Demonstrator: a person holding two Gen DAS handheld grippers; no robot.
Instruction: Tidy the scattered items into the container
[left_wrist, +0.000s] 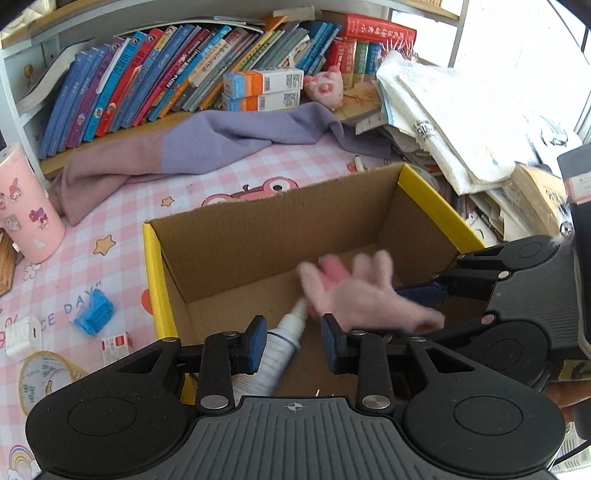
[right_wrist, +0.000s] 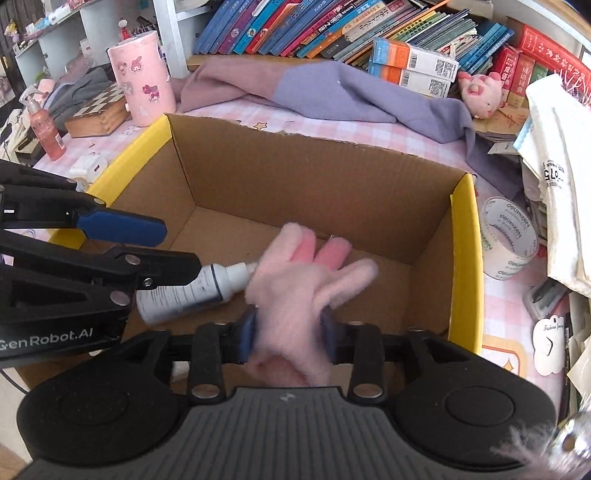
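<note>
The left gripper (right_wrist: 177, 273) squeezes a white bottle (right_wrist: 192, 291) over the box's (left_wrist: 155, 280) left edge — hard and smooth, best held round its middle. The right gripper (right_wrist: 291, 328) has a fluffy pink glove (right_wrist: 306, 280) between its jaws over the box's near edge — I cannot tell if it pinches. The glove is soft, light, floppy.

Pink fluffy glove (right_wrist: 306, 291) motion-blurred, white bottle's (right_wrist: 192, 291) base hidden behind left claw (right_wrist: 177, 254), label print perhaps unreadable.

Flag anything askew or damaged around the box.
The box's far wall has a ragged, torn top edge, unlike its yellow-trimmed sides. A purple-pink cloth lies crumpled behind it, and the paper stack at the right leans untidily.
</note>
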